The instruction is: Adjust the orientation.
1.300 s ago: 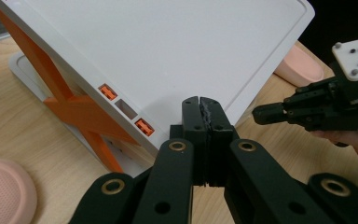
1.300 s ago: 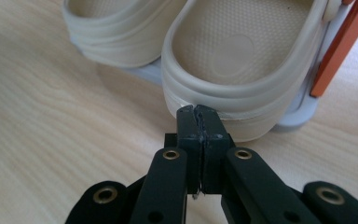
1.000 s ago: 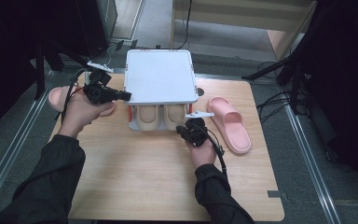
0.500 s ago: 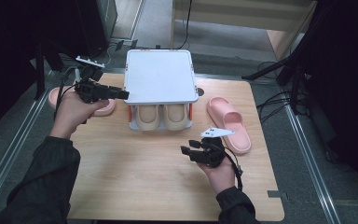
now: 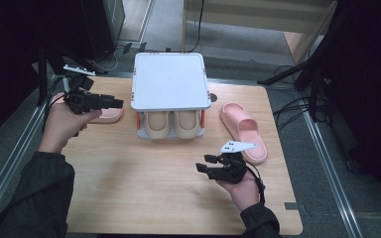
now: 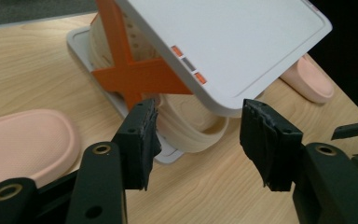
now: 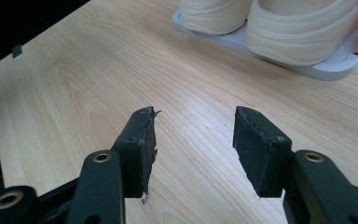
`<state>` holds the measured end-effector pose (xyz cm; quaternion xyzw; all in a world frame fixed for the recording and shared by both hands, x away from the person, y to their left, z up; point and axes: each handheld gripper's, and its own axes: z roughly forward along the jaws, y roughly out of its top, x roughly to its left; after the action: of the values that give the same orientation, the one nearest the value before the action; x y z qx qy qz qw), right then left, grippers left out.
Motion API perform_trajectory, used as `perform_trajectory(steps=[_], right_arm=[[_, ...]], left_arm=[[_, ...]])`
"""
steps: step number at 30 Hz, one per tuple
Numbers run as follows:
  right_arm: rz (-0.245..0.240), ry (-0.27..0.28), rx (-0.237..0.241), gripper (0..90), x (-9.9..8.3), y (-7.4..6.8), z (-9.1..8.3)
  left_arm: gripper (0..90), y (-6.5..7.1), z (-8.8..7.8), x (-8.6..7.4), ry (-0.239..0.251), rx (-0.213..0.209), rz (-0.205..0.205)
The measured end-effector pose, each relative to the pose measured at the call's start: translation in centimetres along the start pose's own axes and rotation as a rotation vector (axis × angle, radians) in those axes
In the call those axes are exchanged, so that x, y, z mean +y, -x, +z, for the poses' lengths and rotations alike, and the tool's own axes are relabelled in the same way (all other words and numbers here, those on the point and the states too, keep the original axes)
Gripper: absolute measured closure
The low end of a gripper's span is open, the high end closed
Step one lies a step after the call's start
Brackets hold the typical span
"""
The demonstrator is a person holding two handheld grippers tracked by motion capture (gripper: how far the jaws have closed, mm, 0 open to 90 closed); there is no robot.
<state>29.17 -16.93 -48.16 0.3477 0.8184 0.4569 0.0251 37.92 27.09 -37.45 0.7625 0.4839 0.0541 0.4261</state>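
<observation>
Both tools are open and empty; my right tool (image 5: 206, 164) has just opened, nearest the pink slipper (image 5: 244, 131) at its upper right, lengthwise up-down.

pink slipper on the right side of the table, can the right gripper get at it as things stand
Probably yes: the right gripper is open and empty, the pink slipper lies uncovered just beyond it, nothing between.

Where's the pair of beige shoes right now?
In the high view, the beige shoes sit side by side on the lower shelf of the white rack at mid-table, between two pink slippers.
</observation>
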Motion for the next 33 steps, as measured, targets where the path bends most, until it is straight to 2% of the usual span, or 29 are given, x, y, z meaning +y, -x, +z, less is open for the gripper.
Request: perform_trajectory(steps=[2, 7, 10, 13, 15, 18, 23, 26, 29, 33], right_arm=[[0.005, 0.000, 0.008, 49.5, 0.1, 0.1, 0.2], [0.017, -0.006, 0.024, 50.0, 0.3, 0.5, 0.8], [0.028, -0.010, 0.033, 50.4, 0.4, 0.7, 1.1], [0.033, -0.009, 0.027, 49.7, 0.5, 0.8, 1.2], [0.030, -0.007, 0.023, 49.3, 0.5, 0.8, 1.2], [0.033, -0.006, 0.015, 49.1, 0.4, 0.8, 1.2], [0.035, -0.014, -0.001, 48.9, 0.1, 0.9, 1.2], [0.042, -0.020, -0.011, 48.7, -0.3, 0.9, 1.0], [0.047, -0.018, -0.026, 48.4, -0.6, 0.9, 0.5], [0.060, -0.002, -0.045, 48.4, -0.9, 1.1, -0.3]], left_arm=[[50.8, -0.3, -0.1, -0.4, 0.003, 0.007, 0.010], [62.6, -1.5, 0.2, -1.0, -0.010, 0.038, 0.000], [71.6, -2.8, 0.7, -1.7, -0.015, 0.074, -0.015], [85.2, -4.4, 1.5, -2.6, -0.029, 0.095, -0.033], [89.3, -5.4, 2.0, -3.1, -0.045, 0.117, -0.045], [89.6, -6.8, 2.7, -3.7, -0.060, 0.155, -0.057], [89.7, -8.6, 3.3, -4.2, -0.051, 0.197, -0.079], [89.6, -10.1, 3.9, -4.6, -0.033, 0.198, -0.125], [89.6, -11.3, 4.4, -4.9, -0.041, 0.228, -0.153], [89.5, -12.9, 4.8, -5.4, -0.027, 0.250, -0.195]])
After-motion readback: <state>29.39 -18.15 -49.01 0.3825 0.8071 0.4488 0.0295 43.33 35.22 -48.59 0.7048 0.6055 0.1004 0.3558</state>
